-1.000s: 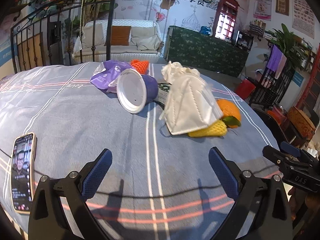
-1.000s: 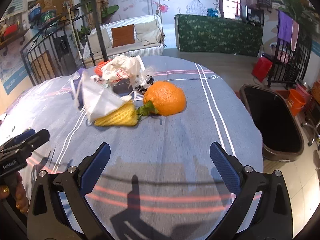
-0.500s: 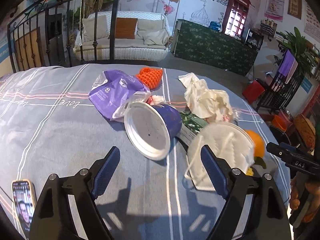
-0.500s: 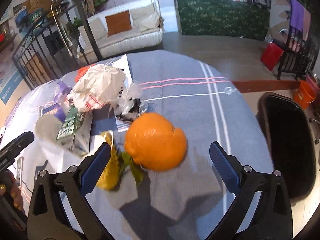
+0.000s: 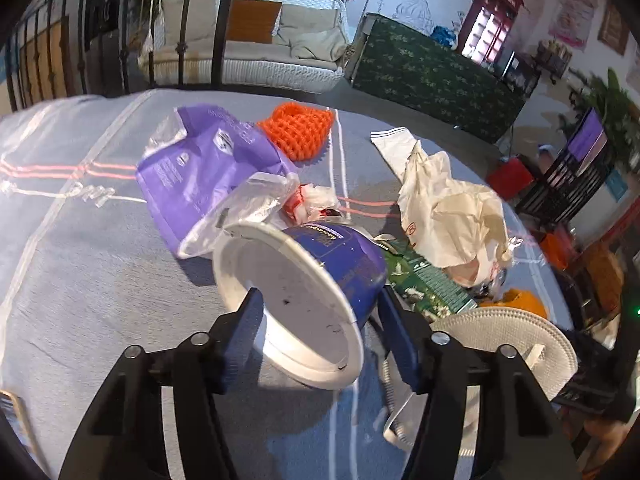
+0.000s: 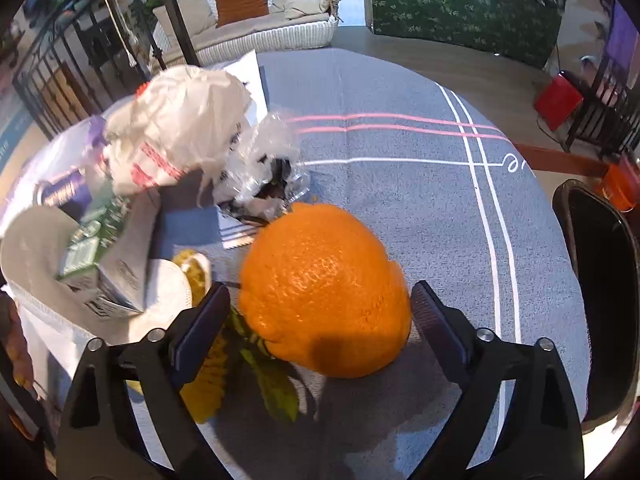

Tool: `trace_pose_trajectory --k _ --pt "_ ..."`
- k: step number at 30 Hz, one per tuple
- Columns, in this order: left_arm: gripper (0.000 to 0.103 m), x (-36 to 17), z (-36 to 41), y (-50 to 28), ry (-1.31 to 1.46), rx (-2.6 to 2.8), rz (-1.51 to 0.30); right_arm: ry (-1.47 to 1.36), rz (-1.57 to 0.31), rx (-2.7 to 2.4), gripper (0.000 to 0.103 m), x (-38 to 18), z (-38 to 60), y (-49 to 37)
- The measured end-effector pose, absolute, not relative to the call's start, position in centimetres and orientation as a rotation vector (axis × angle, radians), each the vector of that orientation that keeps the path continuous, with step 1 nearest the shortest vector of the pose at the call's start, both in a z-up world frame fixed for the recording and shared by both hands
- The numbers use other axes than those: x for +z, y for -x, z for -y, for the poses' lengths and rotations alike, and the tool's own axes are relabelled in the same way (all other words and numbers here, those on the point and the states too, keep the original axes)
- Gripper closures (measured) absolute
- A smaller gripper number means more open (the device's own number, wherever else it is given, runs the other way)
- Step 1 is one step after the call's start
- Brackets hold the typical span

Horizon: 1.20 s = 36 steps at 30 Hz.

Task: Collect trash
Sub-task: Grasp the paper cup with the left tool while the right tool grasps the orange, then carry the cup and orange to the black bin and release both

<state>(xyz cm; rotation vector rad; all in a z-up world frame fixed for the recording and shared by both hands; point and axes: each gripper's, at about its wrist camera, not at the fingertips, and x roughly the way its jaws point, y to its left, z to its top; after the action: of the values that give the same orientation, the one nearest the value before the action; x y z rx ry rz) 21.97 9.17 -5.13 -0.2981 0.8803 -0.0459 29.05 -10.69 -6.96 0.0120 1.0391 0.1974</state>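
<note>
Nearest to us, our left gripper (image 5: 320, 320) straddles a tipped paper bowl (image 5: 304, 280), purple outside and white inside. The jaws are closing around it, one finger inside the rim and one by the outer wall, not yet clamped. Just right of it lies a white face mask (image 5: 508, 336), with a green carton (image 5: 428, 280) beyond. Our right gripper (image 6: 320, 312) brackets an orange (image 6: 324, 292) with a green leaf (image 6: 276, 384). Its jaws are closing too, with small gaps left on both sides, so nothing is grasped. All of this sits on the blue striped tablecloth (image 6: 420, 208). Further back we see crumpled white paper (image 5: 448, 208), a purple plastic bag (image 5: 200, 172) and an orange foam net (image 5: 298, 128). A dark bin (image 6: 600, 280) stands past the table's right edge.
</note>
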Motion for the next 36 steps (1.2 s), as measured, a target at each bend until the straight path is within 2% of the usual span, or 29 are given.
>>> trace_pose_trajectory --k 1,3,9,12,27,36 --pt "0.049 -5.1 -9.2 -22.0 0.315 -0.054 -0.881 -0.01 -1.05 0.199 0.018 -7.3 10.7 -29.1" --pt "0.059 -5.1 -9.2 -21.9 0.324 -0.072 -0.872 -0.008 -1.048 0.204 0.019 -7.5 10.8 -29.2" --pt "0.089 -4.4 -7.9 -21.5 0.296 -0.112 -0.838 0.01 -1.033 0.227 0.039 -7.2 10.4 -28.5" --pt "0.094 -4.0 -7.3 -21.3 0.262 -0.1 -0.819 -0.016 -1.025 0.235 0.043 -7.0 10.6 -28.2" --pt "0.095 -1.2 -8.7 -16.6 0.309 -0.063 -0.709 -0.137 -0.949 0.226 0.047 -5.0 12.8 -24.5" --pt "0.095 3.0 -4.5 -13.8 0.283 -0.165 -0.574 -0.279 -0.819 0.14 0.047 -3.3 19.6 -20.8"
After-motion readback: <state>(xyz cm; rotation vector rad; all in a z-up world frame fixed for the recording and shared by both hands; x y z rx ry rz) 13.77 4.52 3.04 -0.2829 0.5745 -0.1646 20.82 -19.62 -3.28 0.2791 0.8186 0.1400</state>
